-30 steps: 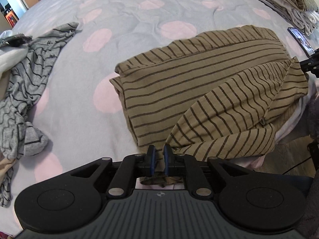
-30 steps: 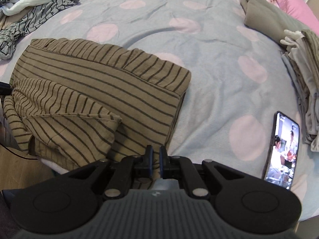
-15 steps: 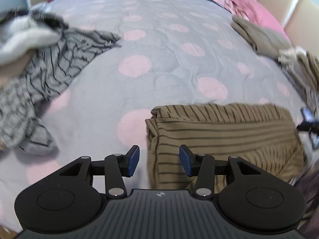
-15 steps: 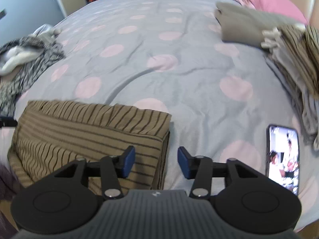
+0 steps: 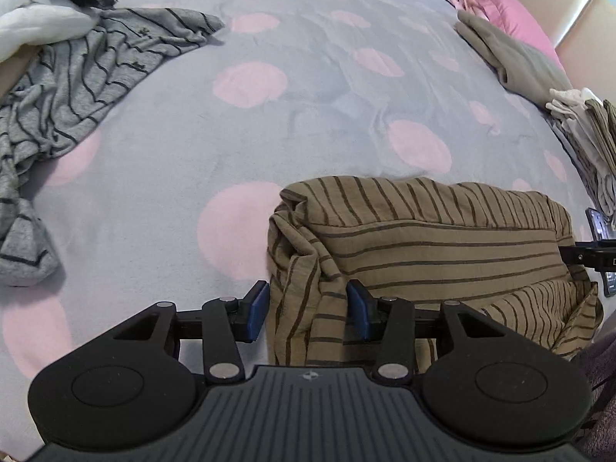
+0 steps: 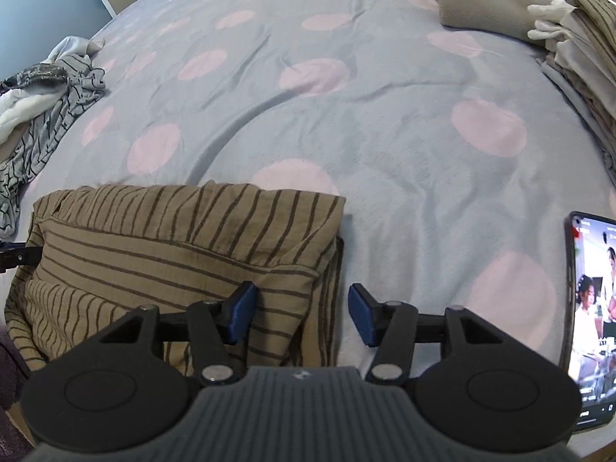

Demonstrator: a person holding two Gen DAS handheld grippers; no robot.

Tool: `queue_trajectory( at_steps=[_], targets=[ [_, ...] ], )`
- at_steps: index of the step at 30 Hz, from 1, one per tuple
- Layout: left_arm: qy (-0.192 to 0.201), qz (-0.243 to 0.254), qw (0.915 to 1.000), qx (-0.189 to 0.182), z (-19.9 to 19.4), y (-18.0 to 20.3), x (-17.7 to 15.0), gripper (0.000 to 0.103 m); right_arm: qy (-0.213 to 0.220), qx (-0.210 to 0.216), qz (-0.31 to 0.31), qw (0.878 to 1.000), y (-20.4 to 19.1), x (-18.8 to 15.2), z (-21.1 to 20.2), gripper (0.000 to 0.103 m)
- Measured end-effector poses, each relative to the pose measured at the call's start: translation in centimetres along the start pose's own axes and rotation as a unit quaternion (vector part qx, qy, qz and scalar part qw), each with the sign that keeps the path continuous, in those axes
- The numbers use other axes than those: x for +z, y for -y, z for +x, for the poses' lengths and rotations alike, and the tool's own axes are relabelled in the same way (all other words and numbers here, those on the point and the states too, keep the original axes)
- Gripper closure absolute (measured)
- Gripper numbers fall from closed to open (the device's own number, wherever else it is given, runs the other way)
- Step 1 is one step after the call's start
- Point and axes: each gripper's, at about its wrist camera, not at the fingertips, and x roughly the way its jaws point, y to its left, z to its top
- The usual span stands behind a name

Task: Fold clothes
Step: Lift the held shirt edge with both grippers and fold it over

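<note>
A tan garment with dark stripes (image 5: 435, 246) lies folded into a thick rectangle at the near edge of the bed; it also shows in the right wrist view (image 6: 173, 246). My left gripper (image 5: 307, 310) is open, its jaws straddling the garment's left corner without clamping it. My right gripper (image 6: 300, 317) is open over the garment's right edge, holding nothing. The tip of the other gripper shows at the garment's far side in each view.
A pile of unfolded grey striped and white clothes (image 5: 69, 77) lies at the far left. A stack of folded clothes (image 6: 577, 38) and a tan pillow (image 5: 512, 57) sit at the right. A phone (image 6: 591, 319) lies near the right gripper. The grey bedspread (image 5: 308, 96) has pink dots.
Both grippers were shut on the garment's near edge one second ago; they carried it over into a fold, opened, and let go. The garment is now a narrower rectangle.
</note>
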Motion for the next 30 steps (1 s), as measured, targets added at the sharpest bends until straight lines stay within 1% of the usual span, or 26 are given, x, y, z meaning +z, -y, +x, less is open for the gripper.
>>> queue_trajectory(
  at_steps=[4, 8, 11, 16, 19, 20, 21, 22, 24, 25, 26, 27, 30],
  targets=[
    [-0.005, -0.005, 0.9999, -0.010, 0.5, -0.2, 0.3, 0.061, -0.008, 0.000, 0.002, 1.000, -0.1, 0.3, 0.5, 0.046],
    [-0.009, -0.001, 0.9999, -0.009, 1.0, 0.1, 0.5, 0.061, -0.014, 0.002, 0.008, 1.000, -0.1, 0.5, 0.9, 0.044],
    [-0.009, -0.001, 1.0000, -0.003, 1.2, 0.5, 0.5, 0.060, -0.017, 0.000, 0.011, 1.000, -0.3, 0.6, 1.2, 0.044],
    [0.000, 0.019, 0.9997, 0.014, 1.6, 2.1, 0.5, 0.061, -0.016, -0.005, 0.013, 1.000, -1.0, 0.7, 1.6, 0.044],
    [0.005, 0.016, 0.9998, 0.013, 1.6, 2.4, 0.4, 0.065, -0.018, -0.006, 0.008, 1.000, -1.6, 0.8, 1.7, 0.049],
    [0.006, 0.014, 0.9998, 0.009, 1.6, 2.4, 0.3, 0.069, -0.018, -0.005, 0.006, 1.000, -1.7, 0.8, 1.7, 0.052],
    [0.008, 0.014, 0.9999, 0.005, 1.6, 2.4, 0.2, 0.073, -0.018, -0.004, 0.005, 1.000, -1.9, 0.8, 1.7, 0.056],
    [0.010, 0.014, 0.9999, 0.001, 1.5, 2.4, 0.2, 0.075, -0.017, 0.000, 0.004, 1.000, -2.0, 0.8, 1.6, 0.059],
    [0.016, 0.014, 0.9998, 0.000, 1.4, 2.5, 0.0, 0.079, -0.013, 0.004, -0.002, 1.000, -2.2, 0.6, 1.4, 0.071],
    [0.021, 0.015, 0.9997, 0.000, 1.3, 2.7, -0.1, 0.081, -0.010, 0.005, -0.006, 1.000, -2.4, 0.5, 1.4, 0.074],
    [0.025, 0.017, 0.9995, 0.002, 1.3, 2.9, -0.2, 0.084, -0.006, 0.005, -0.011, 1.000, -2.6, 0.4, 1.2, 0.083],
    [0.029, 0.021, 0.9993, 0.004, 1.2, 3.1, -0.3, 0.087, -0.001, 0.005, -0.016, 1.000, -2.8, 0.3, 1.1, 0.087],
    [0.041, 0.030, 0.9987, 0.012, 0.7, 3.6, -0.5, 0.092, 0.012, 0.004, -0.026, 1.000, -3.1, 0.1, 0.6, 0.092]
  ],
)
